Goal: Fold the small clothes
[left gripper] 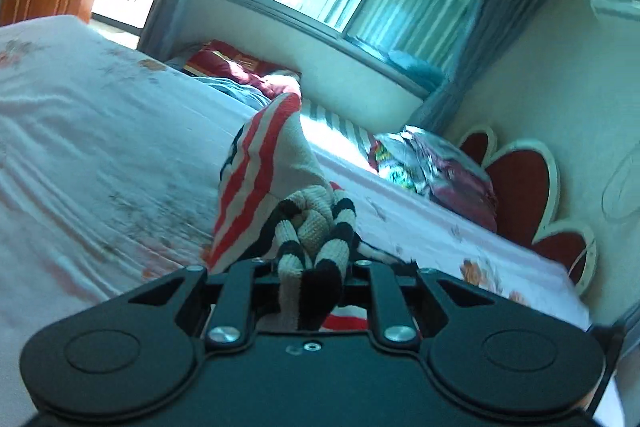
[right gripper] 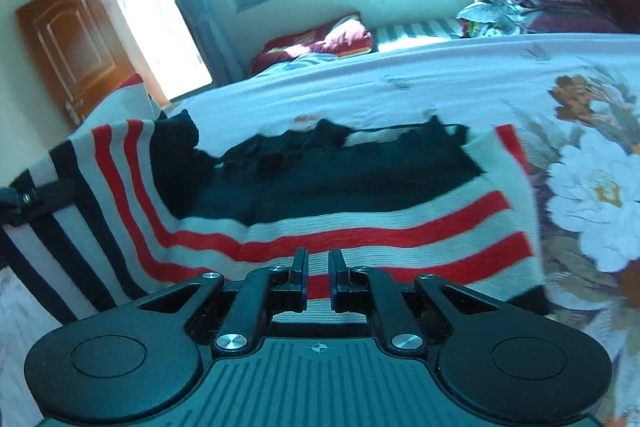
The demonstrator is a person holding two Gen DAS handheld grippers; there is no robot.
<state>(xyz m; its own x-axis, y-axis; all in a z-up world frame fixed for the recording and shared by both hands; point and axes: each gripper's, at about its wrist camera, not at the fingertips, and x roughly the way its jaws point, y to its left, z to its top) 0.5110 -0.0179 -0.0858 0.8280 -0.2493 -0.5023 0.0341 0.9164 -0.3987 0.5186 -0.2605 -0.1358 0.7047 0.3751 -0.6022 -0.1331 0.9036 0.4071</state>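
- The striped knit sweater [right gripper: 320, 219] lies on the floral bedsheet [right gripper: 440, 75], its red and white bands running left to right across my right view, the black part farther off.
- My left gripper [left gripper: 316, 267] is clamped on a bunched black-and-cream ribbed edge, with that end lifted off the bed.
- My right gripper [right gripper: 319, 279] sits over the near hem, jaws almost closed; a narrow gap shows between the 2 fingers, and I can't tell whether they pinch fabric.
- I judge the fold goes across the stripes, led by the left.
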